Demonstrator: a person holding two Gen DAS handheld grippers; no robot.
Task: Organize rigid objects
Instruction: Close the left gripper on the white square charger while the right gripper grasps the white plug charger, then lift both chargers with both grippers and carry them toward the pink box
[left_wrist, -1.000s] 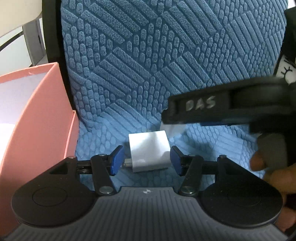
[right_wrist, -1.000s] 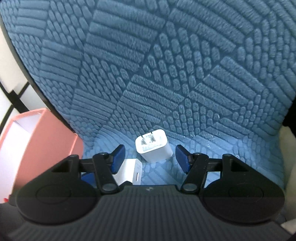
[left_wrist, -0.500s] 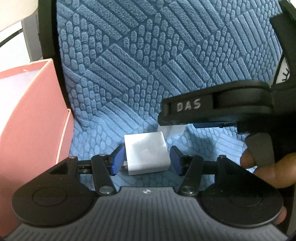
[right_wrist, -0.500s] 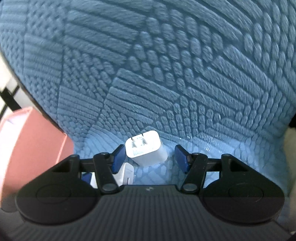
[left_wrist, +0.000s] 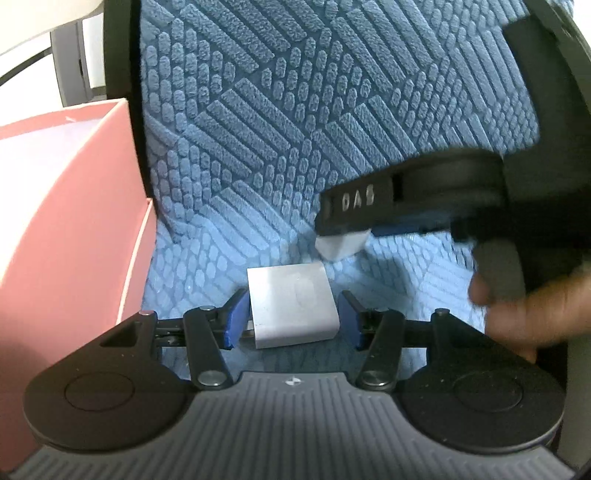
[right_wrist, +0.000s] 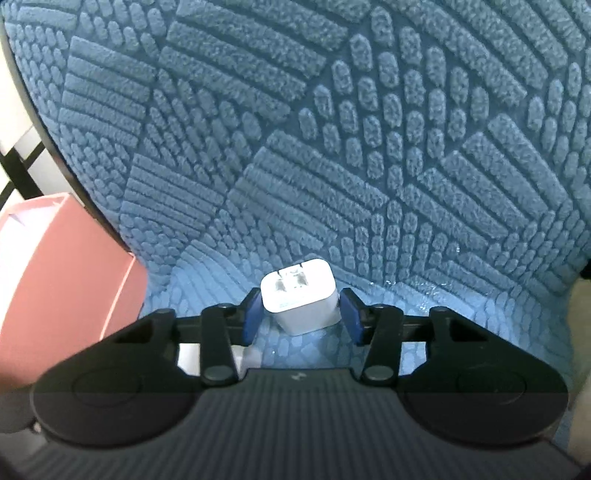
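The right gripper (right_wrist: 301, 317) is closing around an upright white charger (right_wrist: 300, 301); the left gripper (left_wrist: 291, 319) stands open, straddling a flat white adapter (left_wrist: 291, 308).

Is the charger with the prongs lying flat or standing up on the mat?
Standing: the charger rests on the mat, prongs facing up.

Textured blue mat (right_wrist: 332, 147)

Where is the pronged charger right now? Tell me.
In the right wrist view, the charger sits low and centre on the blue mat, between the closing jaws of the right gripper, prongs facing away, with the pink box to its left.
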